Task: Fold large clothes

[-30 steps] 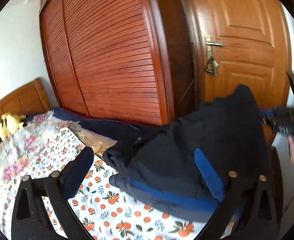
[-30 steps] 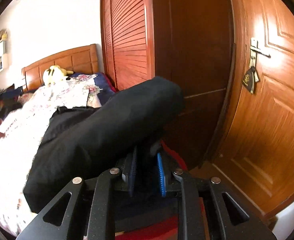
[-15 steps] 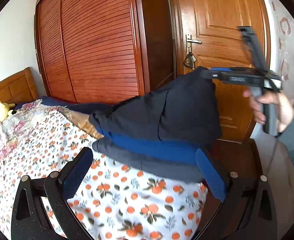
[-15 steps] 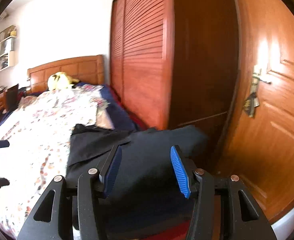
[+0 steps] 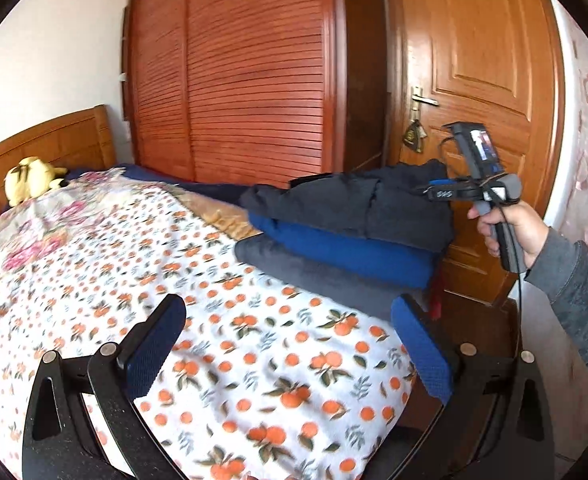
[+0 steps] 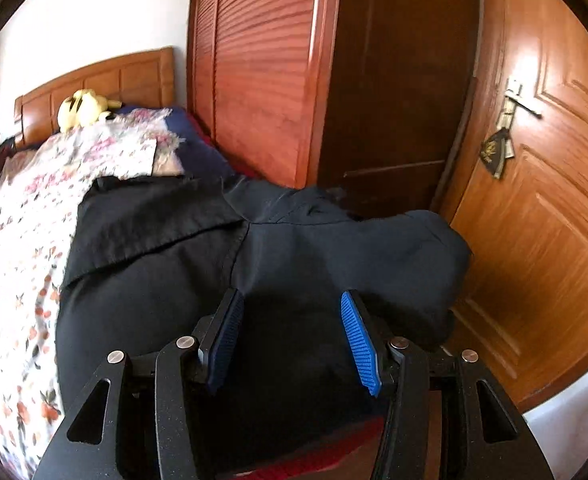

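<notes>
1. Jaws on your right hand-held gripper [image 6: 292, 338] have just been opening and now stand about half apart; nothing is pinched between the blue pads [image 6: 359, 340], which hover just above the near edge of the black garment [image 6: 198, 264].
2. Your left hand-held gripper [image 5: 288, 354] is spread wide with nothing in it, its two dark blue pads [image 5: 422, 354] poised over the orange-print bedspread [image 5: 230, 320] at the near end of the bed.
3. In the left wrist view your right hand [image 5: 510, 228], in a grey sleeve [image 5: 574, 280], grips the handle of the right hand-held gripper at the far right, just beside the pile of clothes.
4. That black garment lies folded on top of the pile, at the right edge of the bed near its foot. One flap crosses its left part diagonally, and a bulged corner hangs out to the right toward the door [image 6: 542, 216].
5. Under it, seen from the left wrist, sits a folded blue garment [image 5: 346, 250], and under that a folded grey one [image 5: 314, 276] resting on the bedspread.
6. Farther along the bed a pink floral blanket [image 5: 54, 216] covers the far part, with a yellow plush toy [image 5: 30, 178] against the wooden headboard [image 5: 54, 140].
7. Behind the pile stands a wardrobe [image 5: 254, 80] with red-brown slatted doors; to its right is the door, with a metal handle [image 5: 424, 100] and a dark tag hanging below it.
</notes>
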`<state>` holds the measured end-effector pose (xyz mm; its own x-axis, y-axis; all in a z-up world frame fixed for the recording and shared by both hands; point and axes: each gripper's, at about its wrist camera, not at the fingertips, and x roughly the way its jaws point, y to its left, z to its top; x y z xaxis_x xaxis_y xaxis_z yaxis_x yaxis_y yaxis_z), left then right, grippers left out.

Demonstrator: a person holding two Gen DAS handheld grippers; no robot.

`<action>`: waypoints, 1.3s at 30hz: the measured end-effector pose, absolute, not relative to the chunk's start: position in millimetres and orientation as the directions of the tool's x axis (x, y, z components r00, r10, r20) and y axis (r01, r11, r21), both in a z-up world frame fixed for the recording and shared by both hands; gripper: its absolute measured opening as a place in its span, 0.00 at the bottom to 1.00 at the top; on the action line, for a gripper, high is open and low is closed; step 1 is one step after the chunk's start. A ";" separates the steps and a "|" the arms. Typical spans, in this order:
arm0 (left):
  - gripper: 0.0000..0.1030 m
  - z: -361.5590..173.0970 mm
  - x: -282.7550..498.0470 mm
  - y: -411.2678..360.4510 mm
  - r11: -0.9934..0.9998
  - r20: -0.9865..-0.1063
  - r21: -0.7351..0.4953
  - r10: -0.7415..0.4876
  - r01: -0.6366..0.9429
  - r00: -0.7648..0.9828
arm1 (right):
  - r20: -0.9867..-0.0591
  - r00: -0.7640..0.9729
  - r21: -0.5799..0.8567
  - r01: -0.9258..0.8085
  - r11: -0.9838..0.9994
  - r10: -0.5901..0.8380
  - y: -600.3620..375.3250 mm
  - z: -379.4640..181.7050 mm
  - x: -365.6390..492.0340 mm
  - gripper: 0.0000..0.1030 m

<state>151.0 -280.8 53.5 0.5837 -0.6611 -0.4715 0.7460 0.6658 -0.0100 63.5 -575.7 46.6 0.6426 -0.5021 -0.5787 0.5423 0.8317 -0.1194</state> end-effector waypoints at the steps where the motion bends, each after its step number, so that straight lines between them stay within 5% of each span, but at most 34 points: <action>1: 1.00 53.4 149.1 -273.6 0.682 -0.468 -0.005 -0.648 0.732 0.600 | -0.554 0.658 -0.121 0.542 0.832 -0.510 -567.3 53.9 59.7 0.51; 8: 1.00 46.6 136.3 -221.4 0.787 -0.455 0.003 -0.549 0.617 0.701 | -0.441 0.771 -0.118 0.458 0.881 -0.460 -469.7 71.9 43.4 0.60; 14: 1.00 32.3 128.6 -181.7 0.841 -0.473 0.006 -0.474 0.541 0.743 | -0.452 0.839 -0.068 0.307 0.949 -0.303 -393.4 60.3 49.5 0.72; 39: 1.00 2.5 30.7 10.7 0.999 -0.467 -0.018 -0.052 0.049 0.882 | -0.439 0.871 0.058 -0.217 0.974 0.220 -203.1 -11.3 16.2 0.72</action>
